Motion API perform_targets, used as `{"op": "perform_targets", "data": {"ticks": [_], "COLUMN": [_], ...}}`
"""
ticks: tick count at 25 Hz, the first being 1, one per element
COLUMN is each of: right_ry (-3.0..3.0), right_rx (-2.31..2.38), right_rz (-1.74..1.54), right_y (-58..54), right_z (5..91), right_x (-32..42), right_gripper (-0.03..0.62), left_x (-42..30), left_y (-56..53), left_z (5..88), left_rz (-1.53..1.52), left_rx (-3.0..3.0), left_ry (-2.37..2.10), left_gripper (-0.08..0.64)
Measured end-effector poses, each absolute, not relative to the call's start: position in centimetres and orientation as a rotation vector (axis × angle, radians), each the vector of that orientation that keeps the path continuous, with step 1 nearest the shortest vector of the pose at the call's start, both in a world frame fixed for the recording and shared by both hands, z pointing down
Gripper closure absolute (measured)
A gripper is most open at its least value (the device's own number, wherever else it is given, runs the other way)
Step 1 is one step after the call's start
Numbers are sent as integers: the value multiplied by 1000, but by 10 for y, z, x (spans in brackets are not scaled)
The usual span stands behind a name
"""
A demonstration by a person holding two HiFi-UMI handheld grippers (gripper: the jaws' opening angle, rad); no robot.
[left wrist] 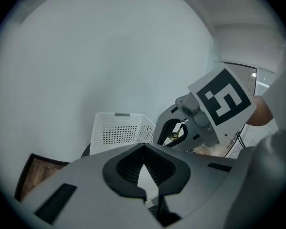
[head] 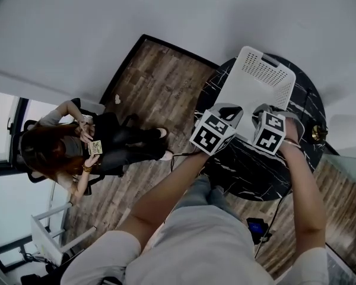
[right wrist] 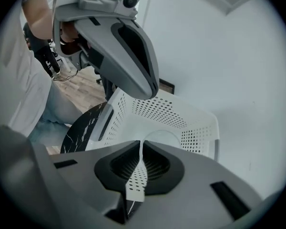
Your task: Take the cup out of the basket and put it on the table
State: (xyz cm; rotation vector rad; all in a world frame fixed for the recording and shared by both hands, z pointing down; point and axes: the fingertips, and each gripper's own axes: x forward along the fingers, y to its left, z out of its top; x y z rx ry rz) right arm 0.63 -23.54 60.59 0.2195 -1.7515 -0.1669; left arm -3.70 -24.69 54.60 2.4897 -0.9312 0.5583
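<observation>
White perforated-plastic basket (head: 267,76) on marbled desk (head: 243,171), pale cup (right wrist: 162,136) inside: probably light, rigid, smooth, best pinched at its rim; left tongs (left wrist: 143,149) and right tongs (right wrist: 142,144) closed, empty, just beside the basket.

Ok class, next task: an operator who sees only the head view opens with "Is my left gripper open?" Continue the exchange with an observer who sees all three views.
Observer: No. In its own view the left gripper has its jaws together, with nothing between them.
Operator: And the right gripper?
Observer: Also shut and empty. Its view looks over the near rim into the basket.
Operator: From above the inside just looks white. What is in it?
Observer: The right gripper view shows a pale rounded rim low inside, probably the cup, though I cannot be sure.
</observation>
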Motion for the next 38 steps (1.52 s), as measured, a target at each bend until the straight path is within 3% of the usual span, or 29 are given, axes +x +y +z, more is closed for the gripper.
{"op": "perform_targets", "data": {"ticks": [22, 38], "right_ry": [-1799, -1724], "right_rx": [332, 532], "right_rz": [-269, -190], "right_y": [-185, -161], "right_z": [517, 484], "right_x": [17, 110], "right_gripper": [569, 569], "left_x": [-13, 76], "left_y": [-204, -182], "left_z": [502, 486], "left_rz": [557, 569], "left_rx": [2573, 2694], "left_ry": [-925, -709], "left_gripper": [554, 554]}}
